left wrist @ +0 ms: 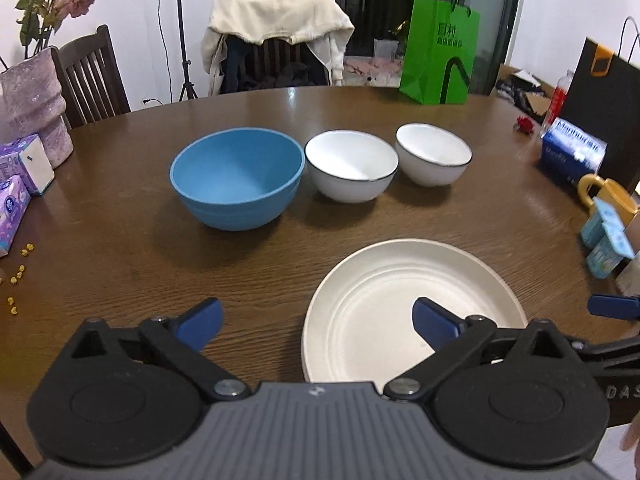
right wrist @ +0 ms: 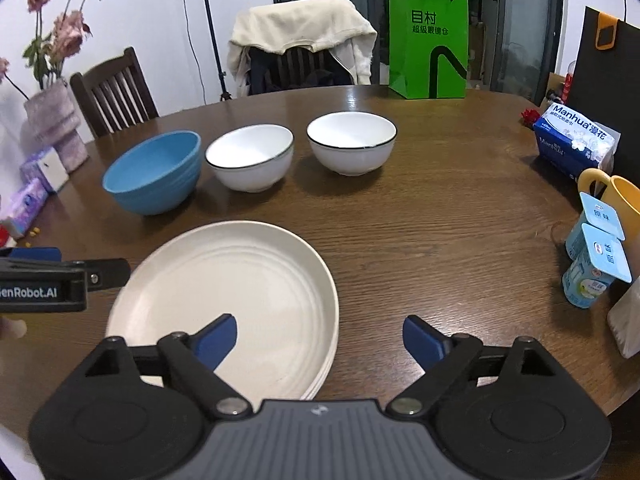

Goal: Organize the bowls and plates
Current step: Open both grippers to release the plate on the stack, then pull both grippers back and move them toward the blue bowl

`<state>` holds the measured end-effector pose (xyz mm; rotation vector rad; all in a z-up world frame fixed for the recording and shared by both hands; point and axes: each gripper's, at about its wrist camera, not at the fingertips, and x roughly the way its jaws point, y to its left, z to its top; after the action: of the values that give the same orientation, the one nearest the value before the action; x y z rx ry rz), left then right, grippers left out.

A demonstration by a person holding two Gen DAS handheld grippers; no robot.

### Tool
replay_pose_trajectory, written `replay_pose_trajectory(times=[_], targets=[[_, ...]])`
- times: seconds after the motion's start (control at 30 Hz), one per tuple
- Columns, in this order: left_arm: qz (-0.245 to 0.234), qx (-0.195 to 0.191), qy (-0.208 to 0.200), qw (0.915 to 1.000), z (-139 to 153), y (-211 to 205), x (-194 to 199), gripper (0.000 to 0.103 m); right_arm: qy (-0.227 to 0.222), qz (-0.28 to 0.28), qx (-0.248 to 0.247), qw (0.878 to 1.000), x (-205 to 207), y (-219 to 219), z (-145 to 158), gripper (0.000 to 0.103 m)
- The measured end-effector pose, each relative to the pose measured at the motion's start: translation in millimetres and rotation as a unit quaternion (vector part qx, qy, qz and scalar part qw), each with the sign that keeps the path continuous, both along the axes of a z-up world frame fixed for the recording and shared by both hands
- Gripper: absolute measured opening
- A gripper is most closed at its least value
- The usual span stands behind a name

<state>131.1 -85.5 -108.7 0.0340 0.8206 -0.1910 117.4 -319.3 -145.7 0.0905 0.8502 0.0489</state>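
Note:
A stack of cream plates [left wrist: 392,280] [right wrist: 248,280] lies at the near side of the brown table [left wrist: 280,248]. Behind it stand a blue bowl [left wrist: 237,178] [right wrist: 154,172] and two white bowls with dark rims, one in the middle [left wrist: 351,170] [right wrist: 250,162] and one on the right [left wrist: 433,154] [right wrist: 351,142]. My left gripper [left wrist: 318,322] hovers open above the plates' left edge, nothing between its blue pads. My right gripper [right wrist: 318,338] hangs open over the plates' right edge, also holding nothing. The right gripper's blue tip [left wrist: 614,306] shows in the left wrist view.
A green paper bag [right wrist: 428,38] stands at the far edge before a draped chair [right wrist: 304,44]. On the right are a tissue pack [right wrist: 574,140], a yellow mug [right wrist: 616,196] and yogurt cups [right wrist: 596,256]. A pink vase [left wrist: 34,108] and tissue packs [left wrist: 28,164] sit left.

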Motion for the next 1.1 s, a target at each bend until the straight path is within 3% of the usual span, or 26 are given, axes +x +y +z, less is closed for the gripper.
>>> replay_pose_trajectory(times=[0.4, 0.83, 1.1], targets=[[0.006, -0.029, -0.030, 0.9991, 40, 5, -43, 0.103, -0.022, 0.000, 0.020, 1.000, -37, -6, 41, 0.103], [0.034, -0.039, -0.041, 0.9978, 56, 20, -87, 0.103, -0.046, 0.020, 0.016, 0.999, -74, 5, 66, 0.103], [0.040, -0.042, -0.052, 0.9970, 69, 28, -91, 0.103, -0.052, 0.021, 0.014, 0.998, -83, 12, 76, 0.103]])
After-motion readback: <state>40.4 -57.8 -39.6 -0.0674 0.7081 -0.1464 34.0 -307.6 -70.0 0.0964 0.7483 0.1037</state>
